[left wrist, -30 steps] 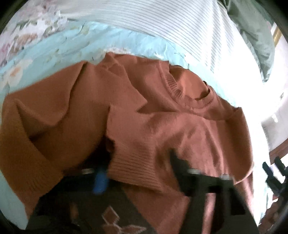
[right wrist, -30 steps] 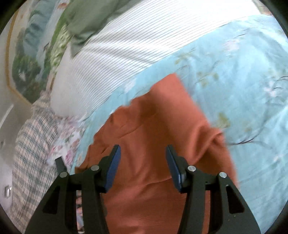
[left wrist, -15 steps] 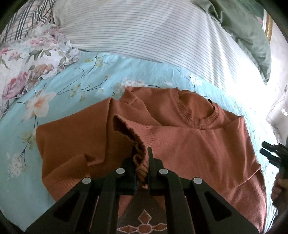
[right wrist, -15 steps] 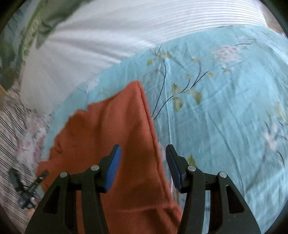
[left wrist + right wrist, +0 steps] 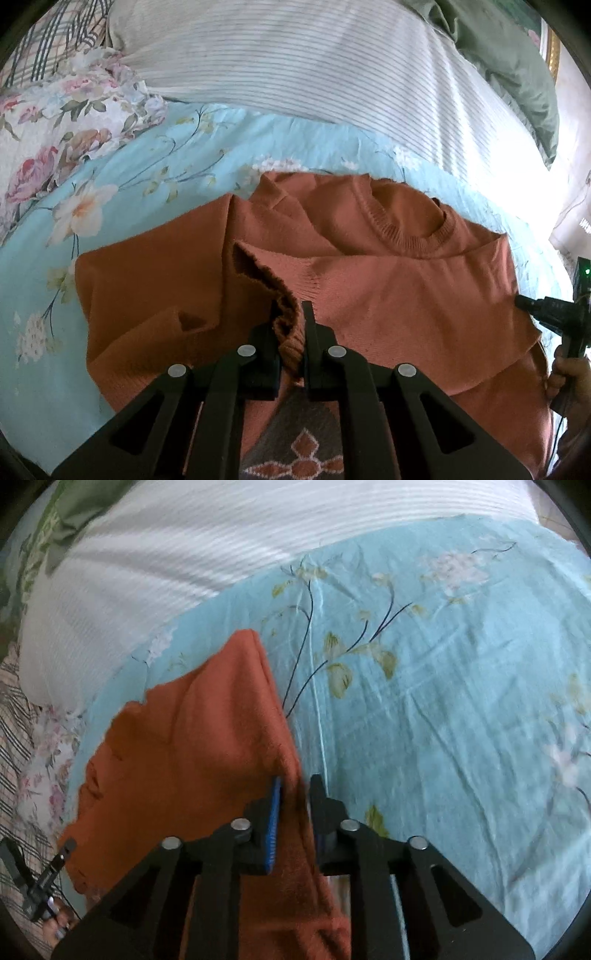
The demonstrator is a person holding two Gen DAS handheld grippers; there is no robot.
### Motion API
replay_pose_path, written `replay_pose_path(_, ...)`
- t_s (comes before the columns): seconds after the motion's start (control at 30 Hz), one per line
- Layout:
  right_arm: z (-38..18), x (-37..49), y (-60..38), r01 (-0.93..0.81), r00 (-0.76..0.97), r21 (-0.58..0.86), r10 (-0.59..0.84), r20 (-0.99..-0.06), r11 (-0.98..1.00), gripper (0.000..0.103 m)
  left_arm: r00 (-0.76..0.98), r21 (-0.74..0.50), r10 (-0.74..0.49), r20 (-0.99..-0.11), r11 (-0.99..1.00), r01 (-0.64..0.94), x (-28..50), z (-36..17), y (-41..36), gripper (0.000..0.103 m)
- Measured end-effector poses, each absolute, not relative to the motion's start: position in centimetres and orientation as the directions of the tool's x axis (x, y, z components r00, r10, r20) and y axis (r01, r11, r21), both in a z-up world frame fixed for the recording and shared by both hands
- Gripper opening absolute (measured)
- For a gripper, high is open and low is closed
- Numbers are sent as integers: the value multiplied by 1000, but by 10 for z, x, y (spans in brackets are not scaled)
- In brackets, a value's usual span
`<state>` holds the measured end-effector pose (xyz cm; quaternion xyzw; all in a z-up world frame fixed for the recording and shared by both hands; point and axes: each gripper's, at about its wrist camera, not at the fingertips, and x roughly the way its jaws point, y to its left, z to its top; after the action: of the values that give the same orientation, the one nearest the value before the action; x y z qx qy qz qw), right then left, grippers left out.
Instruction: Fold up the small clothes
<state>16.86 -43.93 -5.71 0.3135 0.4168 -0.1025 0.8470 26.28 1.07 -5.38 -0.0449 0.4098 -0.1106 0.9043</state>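
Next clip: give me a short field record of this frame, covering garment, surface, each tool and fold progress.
garment: orange sweater, neckline away from the camera
surface: blue floral sheet; striped pillow behind
left tool: pinching a ribbed cuff, jaws easing open
right tool: jaws closing on the sweater's side edge
fold progress: sleeve lies across the chest; body not yet folded

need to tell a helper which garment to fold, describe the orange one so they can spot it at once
On the light blue floral bedsheet, below the white striped pillow, lies the sweater. It is rust-orange knit with a ribbed round collar, the only plain, unpatterned cloth among the florals and stripes.
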Motion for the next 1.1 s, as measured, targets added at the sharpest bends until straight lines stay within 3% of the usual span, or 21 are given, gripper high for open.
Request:
replay_pose_path(0.1,-36,146,-424,385,689,481,102,-718,788,46,674,-157,-213,-708,977,144,247,-41,26,19)
replay_pose_path(0.13,-31,140,-417,366,700,486,109,-706,794,48,685,-148,-201,-700,980,137,241,-36,33,29)
replay_pose_path(0.17,-27,134,-408,346,709,492,121,-695,799,48,695,-142,-191,-693,982,128,236,-32,41,37)
replay_pose_path(0.33,-25,111,-353,243,703,544,241,-669,803,48,686,-132,-169,-708,985,106,219,-25,74,48)
replay_pose_path(0.43,-29,105,-321,191,678,559,303,-669,807,48,677,-101,-142,-722,990,99,209,-27,85,63)
replay_pose_path(0.7,-43,94,-271,132,619,589,398,-678,798,49,671,-80,-73,-738,997,20,203,-35,110,67)
replay_pose_path(0.9,-52,96,-252,121,586,593,425,-690,796,49,654,-80,-119,-747,993,89,197,-42,102,78)
replay_pose_path(1.1,-56,96,-245,117,573,595,435,-694,795,49,621,-35,-110,-776,991,133,205,-57,83,77)
